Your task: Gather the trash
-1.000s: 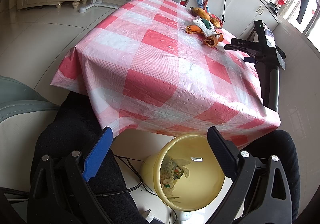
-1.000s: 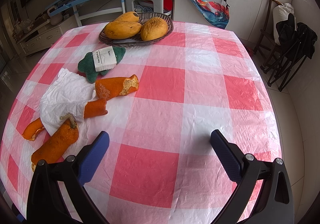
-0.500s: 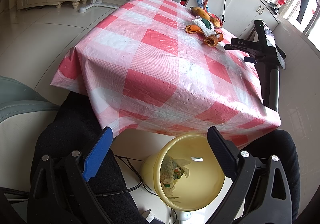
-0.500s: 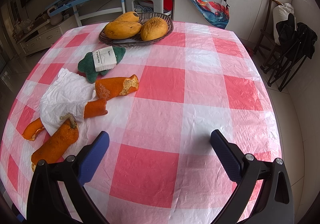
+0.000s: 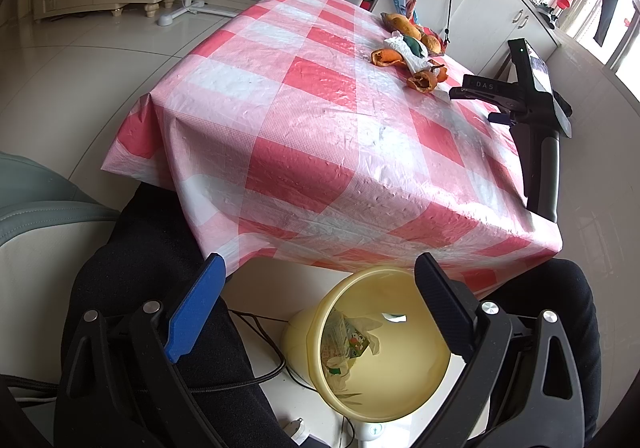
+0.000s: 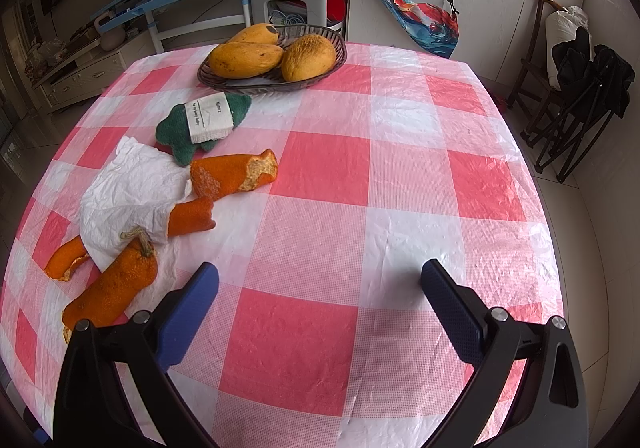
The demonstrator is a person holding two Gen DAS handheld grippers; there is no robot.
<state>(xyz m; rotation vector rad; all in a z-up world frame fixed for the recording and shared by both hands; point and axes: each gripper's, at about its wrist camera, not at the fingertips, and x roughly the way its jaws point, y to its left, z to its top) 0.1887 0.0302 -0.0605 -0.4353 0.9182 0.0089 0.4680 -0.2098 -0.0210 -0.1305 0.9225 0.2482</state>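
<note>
Several orange peel pieces (image 6: 234, 175) and a crumpled white paper napkin (image 6: 128, 191) lie on the left part of the red-and-white checked table (image 6: 360, 187). My right gripper (image 6: 320, 288) hovers open above the table, right of the nearest peel (image 6: 112, 292), holding nothing. In the left wrist view my left gripper (image 5: 320, 284) hangs open and empty above a yellow trash bin (image 5: 384, 348) on the floor under the table edge; a small printed packet and plastic wrapper (image 5: 348, 340) lie inside. The same peels (image 5: 422, 79) show far across the table, next to the right gripper's black body (image 5: 536, 119).
A green cloth with a white label (image 6: 204, 123) lies behind the napkin. A dark wicker basket (image 6: 340, 43) holds three mangoes (image 6: 308, 57). The person's black-trousered legs (image 5: 152, 288) flank the bin. A cable (image 5: 256, 380) runs on the floor. A folding chair (image 6: 580, 95) stands at the right.
</note>
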